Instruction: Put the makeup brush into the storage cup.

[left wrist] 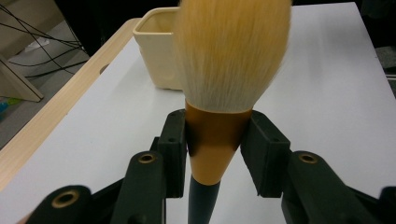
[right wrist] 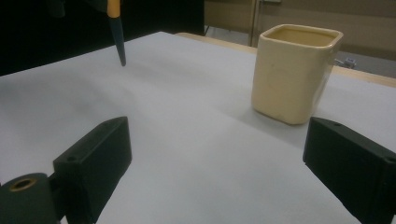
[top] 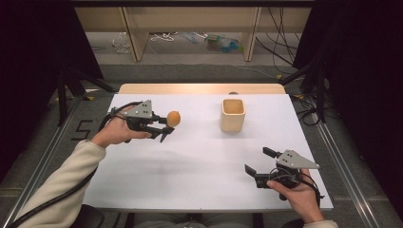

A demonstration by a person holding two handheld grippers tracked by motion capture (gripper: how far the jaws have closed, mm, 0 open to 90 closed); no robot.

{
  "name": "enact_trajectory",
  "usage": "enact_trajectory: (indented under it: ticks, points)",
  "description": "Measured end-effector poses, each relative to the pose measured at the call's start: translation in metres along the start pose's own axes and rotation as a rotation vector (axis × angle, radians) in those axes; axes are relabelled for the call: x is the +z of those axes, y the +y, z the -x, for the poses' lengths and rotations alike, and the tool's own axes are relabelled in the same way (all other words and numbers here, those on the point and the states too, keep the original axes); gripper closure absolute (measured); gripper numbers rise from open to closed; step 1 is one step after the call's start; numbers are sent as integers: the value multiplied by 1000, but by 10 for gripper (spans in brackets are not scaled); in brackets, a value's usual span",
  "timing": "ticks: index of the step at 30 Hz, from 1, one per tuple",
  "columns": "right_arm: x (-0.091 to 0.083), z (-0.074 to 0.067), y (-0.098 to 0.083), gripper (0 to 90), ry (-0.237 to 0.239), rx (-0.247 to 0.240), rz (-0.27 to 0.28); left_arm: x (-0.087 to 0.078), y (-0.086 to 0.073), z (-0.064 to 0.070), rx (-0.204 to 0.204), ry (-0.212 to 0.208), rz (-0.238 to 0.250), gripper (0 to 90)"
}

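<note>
Black curtains close off both sides of the room, and beyond the desk (top: pixel 199 161) a wooden frame stands over a floor strewn with cables and some small clutter. A white sheet covers the desk, leaving a strip of pale wood bare along the far edge.

At the left side of the desk the left claw (top: pixel 164 127) is lifted above the white surface, its jaws closed on a makeup brush (left wrist: pixel 219 135). The left gripper view shows the two black pads pressing either side of the brush's orange-brown ferrule, with the blond bristle head fanning out past the jaws and the dark handle running back under them. In the high view the bristle head shows as a round orange-tan tuft just past the claw. In the right gripper view the handle's dark pointed end hangs down close over the desk.

A cream square-sided cup (top: pixel 233 114) stands upright on the desk right of centre, towards the far edge, well apart from the brush. The white surface between them is bare, and the cup's open mouth faces up.

The right claw (top: pixel 259 160) rests low near the front right corner of the desk, jaws spread wide with nothing between them, pointing towards the cup.
</note>
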State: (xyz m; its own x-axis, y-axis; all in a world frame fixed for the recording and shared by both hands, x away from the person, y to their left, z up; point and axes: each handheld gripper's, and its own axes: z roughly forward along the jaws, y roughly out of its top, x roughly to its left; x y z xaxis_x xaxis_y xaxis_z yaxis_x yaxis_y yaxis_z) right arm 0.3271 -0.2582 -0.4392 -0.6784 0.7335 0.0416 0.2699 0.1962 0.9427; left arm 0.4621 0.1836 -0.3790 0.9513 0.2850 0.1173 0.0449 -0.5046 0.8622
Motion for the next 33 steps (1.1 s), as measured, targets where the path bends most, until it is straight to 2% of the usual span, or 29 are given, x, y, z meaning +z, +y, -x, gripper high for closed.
enact_trajectory:
  ticks: [1,4,5,6,11,12,14,15,17,21,22,31,33]
  points:
    - [1,0,0,88,9,10,13,0,0,0,-2,1,3,622]
    - [-1,0,0,88,-1,1,-6,0,0,0,-11,6,18,622]
    - [1,-1,0,88,9,11,13,0,0,-1,1,4,21,622]
    - [1,-1,0,88,8,10,11,0,0,1,-16,13,30,622]
    - [0,0,0,88,-1,0,0,1,0,1,-30,14,52,622]
    - [1,-1,0,88,10,11,13,1,1,0,-14,13,56,622]
    - [-1,0,0,88,-1,-1,-6,1,0,1,-35,20,65,622]
    - [-1,0,0,88,-1,0,-7,1,1,0,-20,17,67,623]
    - [1,-1,0,88,7,10,10,2,1,1,-31,21,72,622]
    - [-1,0,0,88,-1,1,-5,1,1,0,-36,24,81,622]
    - [-1,0,0,88,0,1,-6,1,1,1,-54,29,88,623]
    - [1,-1,0,87,9,11,12,1,1,1,-58,33,124,622]
    - [-1,0,0,87,0,1,-7,1,2,1,-64,37,134,623]
